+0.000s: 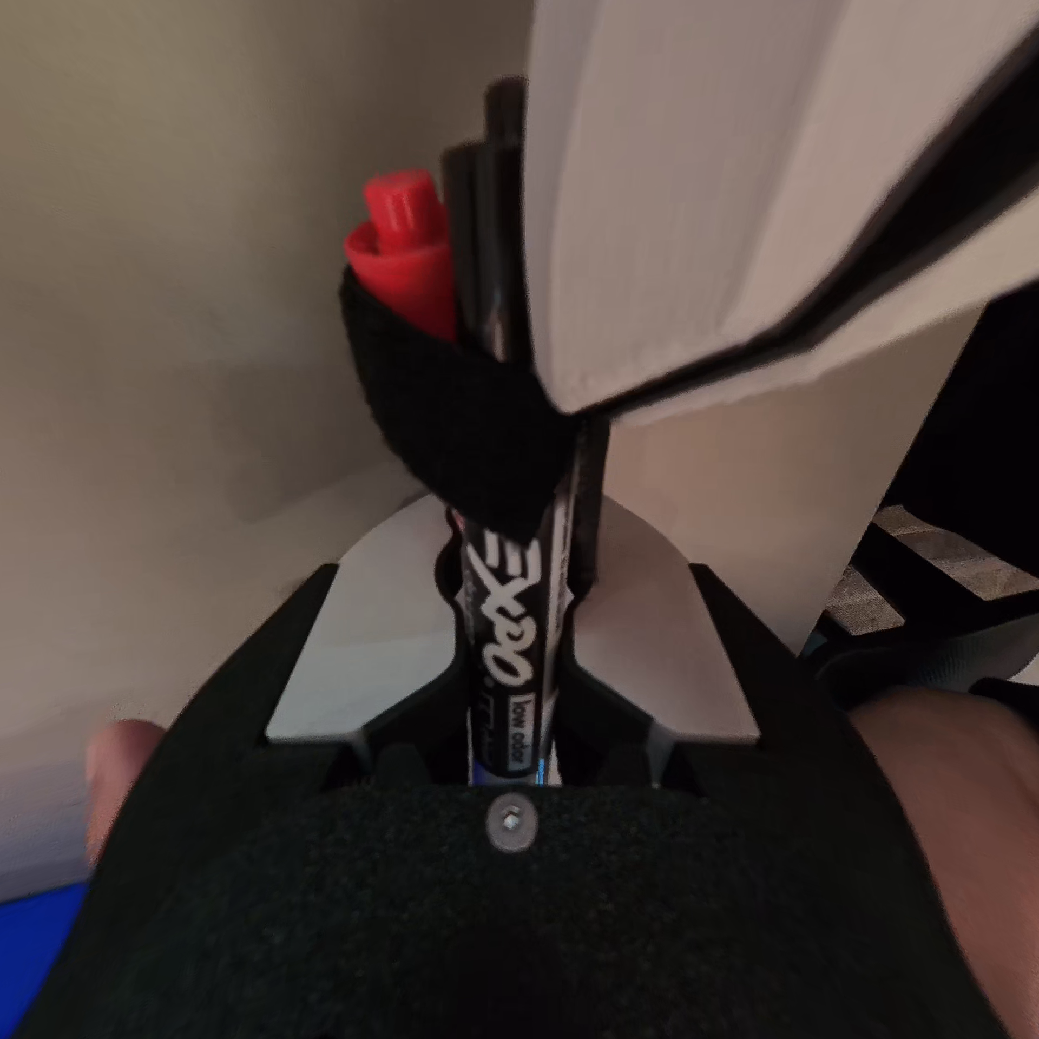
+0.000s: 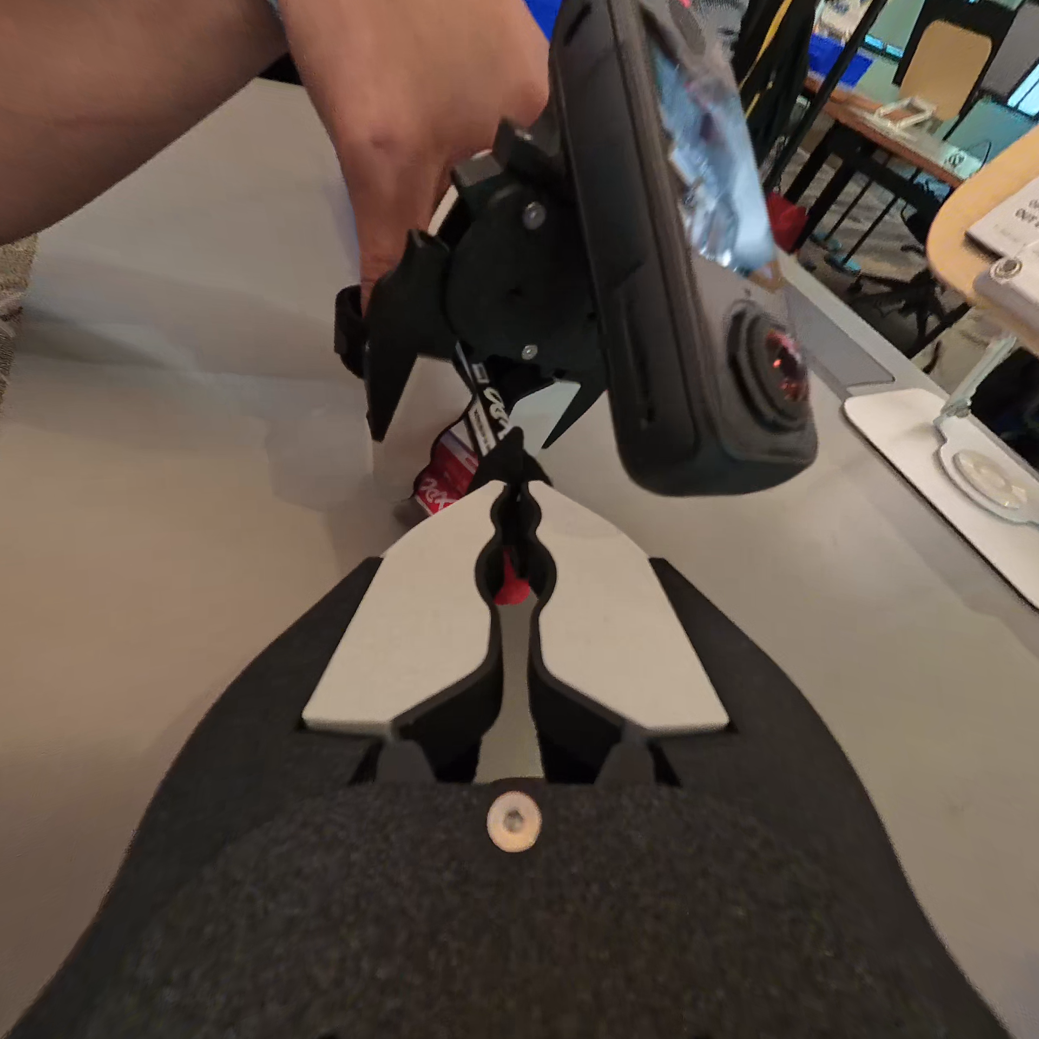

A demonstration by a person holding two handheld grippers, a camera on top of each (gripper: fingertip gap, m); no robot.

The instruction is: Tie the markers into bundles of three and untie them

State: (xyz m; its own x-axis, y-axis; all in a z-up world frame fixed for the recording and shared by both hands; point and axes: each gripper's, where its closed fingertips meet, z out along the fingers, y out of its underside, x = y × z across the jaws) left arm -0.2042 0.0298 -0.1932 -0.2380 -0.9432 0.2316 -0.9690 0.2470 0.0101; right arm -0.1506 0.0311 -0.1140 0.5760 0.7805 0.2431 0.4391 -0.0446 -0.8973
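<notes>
In the left wrist view my left gripper (image 1: pixel 511 562) is shut on a bundle of markers: a black-labelled marker (image 1: pixel 506 646), a red marker (image 1: pixel 405 247) and dark ones behind it. A black strap (image 1: pixel 450 416) wraps around the bundle just beyond the fingertips. My right gripper (image 1: pixel 568 410) reaches in from the upper right and pinches the strap's end. In the right wrist view my right gripper (image 2: pixel 514 495) is shut on the black strap (image 2: pixel 514 461), with the left gripper (image 2: pixel 483 416) just beyond it holding the bundle, where the red marker (image 2: pixel 450 478) shows.
The bundle is held above a pale grey table (image 2: pixel 168 506). A hand (image 2: pixel 421 112) holds the left gripper, whose camera (image 2: pixel 776 371) faces me. A white tray with a clear stand (image 2: pixel 927 450) sits at the right edge. Tables and chairs (image 2: pixel 899 129) stand behind.
</notes>
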